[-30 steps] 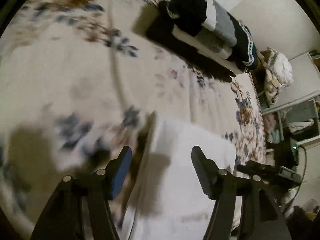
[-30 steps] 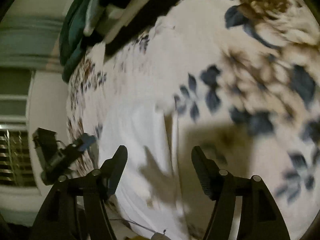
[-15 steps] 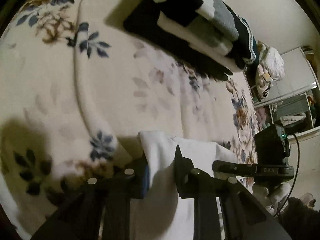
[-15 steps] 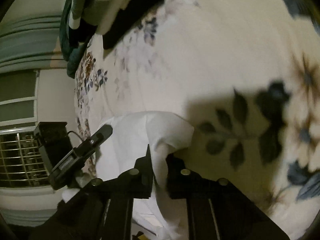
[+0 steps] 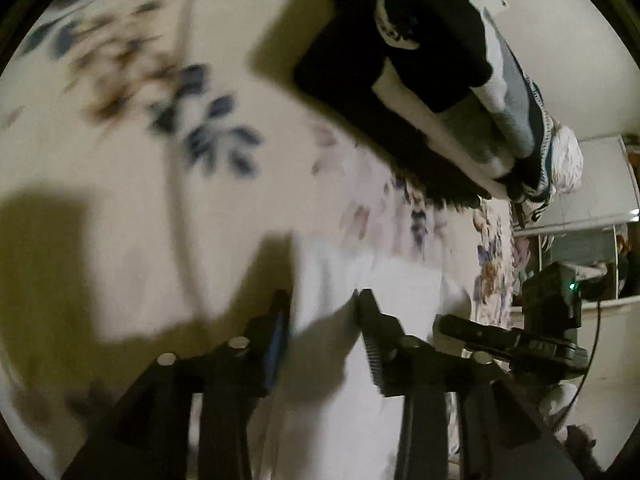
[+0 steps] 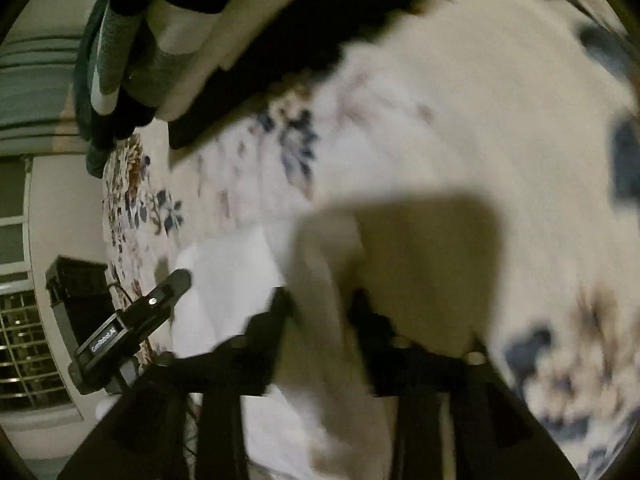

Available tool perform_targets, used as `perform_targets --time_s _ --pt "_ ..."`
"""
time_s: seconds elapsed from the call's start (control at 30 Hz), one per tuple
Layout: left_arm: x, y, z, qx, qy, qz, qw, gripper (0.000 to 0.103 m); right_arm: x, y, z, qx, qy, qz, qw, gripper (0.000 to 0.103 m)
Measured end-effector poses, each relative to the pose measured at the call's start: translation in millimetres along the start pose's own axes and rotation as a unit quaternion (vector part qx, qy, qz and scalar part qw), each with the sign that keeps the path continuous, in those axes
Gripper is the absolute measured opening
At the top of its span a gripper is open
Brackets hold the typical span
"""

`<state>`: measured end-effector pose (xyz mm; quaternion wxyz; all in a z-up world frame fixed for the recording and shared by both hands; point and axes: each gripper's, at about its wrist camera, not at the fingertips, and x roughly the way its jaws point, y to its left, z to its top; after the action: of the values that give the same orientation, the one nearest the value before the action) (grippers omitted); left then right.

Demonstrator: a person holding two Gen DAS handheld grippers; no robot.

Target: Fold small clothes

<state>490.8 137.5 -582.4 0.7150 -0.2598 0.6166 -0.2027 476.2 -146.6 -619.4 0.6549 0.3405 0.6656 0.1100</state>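
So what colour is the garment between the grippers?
White garment, clearest in the left wrist view.

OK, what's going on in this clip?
A person with tongs in each hand is folding a white garment on a floral bedspread. Both the left tongs and right tongs are open over the garment's near edge. A stack of folded clothes sits further back.

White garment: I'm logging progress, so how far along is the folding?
Done: a folded stack sits on the floral bedspread. In hand: the white garment lies between the open jaws of left gripper and right gripper, unclamped. Left: it isn't on the stack yet.
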Motion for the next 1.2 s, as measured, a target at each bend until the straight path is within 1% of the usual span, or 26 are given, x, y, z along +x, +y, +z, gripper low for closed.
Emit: perform_targets --time_s 0.03,0.07,0.1,0.13,0.2,0.3,0.33,0.37,0.4,0.43,0.47,0.5,0.53,0.6,0.7,0.77,0.83,0.87,0.9,0.93,0.97,1.0,1.03,1.07,1.13,1.2 --pt "-8 2 -8 -0.008 -0.005 -0.003 0.9999 0.046 -6 -6 -10 0.006 -0.001 0.010 1.000 0.050" --pt "-19 6 -21 -0.022 -0.013 -0.008 0.9997 0.052 -14 -11 -24 0.013 -0.006 0.013 1.000 0.051" --pt "-28 9 -35 -0.037 -0.020 -0.016 0.9990 0.054 -19 -15 -35 0.016 -0.010 0.012 1.000 0.052" --pt "-33 11 -43 -0.047 -0.023 -0.017 0.9985 0.055 -24 -21 -50 0.023 -0.015 0.011 1.000 0.053" --pt "-37 15 -65 -0.066 -0.024 -0.013 0.9975 0.055 -26 -36 -76 0.054 -0.014 0.024 0.998 0.053" --pt "-28 19 -86 -0.096 -0.019 -0.010 0.9951 0.055 -12 -51 -98 0.096 -0.007 0.048 0.994 0.053" --pt "-25 19 -89 -0.103 -0.021 -0.008 0.9944 0.055 -6 -56 -104 0.112 -0.011 0.064 0.992 0.053" --pt "-23 18 -93 -0.110 -0.031 -0.002 0.9935 0.053 -4 -58 -107 0.124 -0.018 0.078 0.989 0.053" --pt "-22 14 -94 -0.109 -0.040 0.004 0.9932 0.051 -4 -59 -111 0.139 -0.034 0.095 0.985 0.051" --pt "-24 8 -95 -0.100 -0.056 0.013 0.9934 0.029 -4 -59 -114 0.145 -0.047 0.099 0.983 0.038" --pt "-25 0 -96 -0.084 -0.068 0.033 0.9936 0.010 -7 -57 -118 0.151 -0.063 0.093 0.982 0.032" --pt "-25 -4 -97 -0.079 -0.072 0.047 0.9931 0.010 -9 -56 -122 0.155 -0.075 0.086 0.981 0.024" --pt "-28 -7 -99 -0.081 -0.084 0.052 0.9919 0.007 -10 -55 -125 0.160 -0.083 0.083 0.980 0.013" --pt "-33 -10 -104 -0.083 -0.097 0.055 0.9903 0.006 -13 -52 -134 0.166 -0.096 0.081 0.978 0.009" --pt "-47 -17 -113 -0.079 -0.109 0.058 0.9892 0.005 -18 -46 -144 0.157 -0.104 0.073 0.979 0.008" --pt "-53 -21 -116 -0.075 -0.109 0.055 0.9896 0.005 -22 -40 -148 0.145 -0.105 0.064 0.982 0.008" --pt "-50 -24 -117 -0.060 -0.103 0.067 0.9907 0.006 -26 -40 -151 0.127 -0.093 0.037 0.987 0.008" --pt "-44 -23 -115 -0.055 -0.088 0.074 0.9918 0.009 -24 -41 -150 0.123 -0.081 0.010 0.989 0.008" --pt "-40 -19 -114 -0.057 -0.073 0.079 0.9925 0.009 -24 -45 -149 0.126 -0.075 -0.006 0.989 0.013" --pt "-38 -13 -113 -0.065 -0.061 0.076 0.9931 0.010 -23 -47 -149 0.133 -0.072 -0.008 0.989 0.020" --pt "-37 -9 -112 -0.074 -0.053 0.071 0.9933 0.016 -25 -49 -149 0.139 -0.070 -0.002 0.988 0.025" --pt "-39 -6 -113 -0.082 -0.048 0.068 0.9931 0.020 -29 -50 -151 0.142 -0.071 0.007 0.987 0.036" --pt "-43 -1 -115 -0.089 -0.046 0.064 0.9929 0.031 -33 -51 -153 0.140 -0.074 0.014 0.987 0.045" --pt "-48 1 -119 -0.091 -0.047 0.061 0.9929 0.044 -38 -49 -156 0.134 -0.075 0.016 0.988 0.048" --pt "-61 7 -133 -0.085 -0.050 0.061 0.9933 0.055 -43 -49 -163 0.121 -0.068 0.018 0.990 0.054" --pt "-67 12 -149 -0.077 -0.034 0.064 0.9944 0.055 -45 -52 -178 0.109 -0.044 0.020 0.993 0.060"
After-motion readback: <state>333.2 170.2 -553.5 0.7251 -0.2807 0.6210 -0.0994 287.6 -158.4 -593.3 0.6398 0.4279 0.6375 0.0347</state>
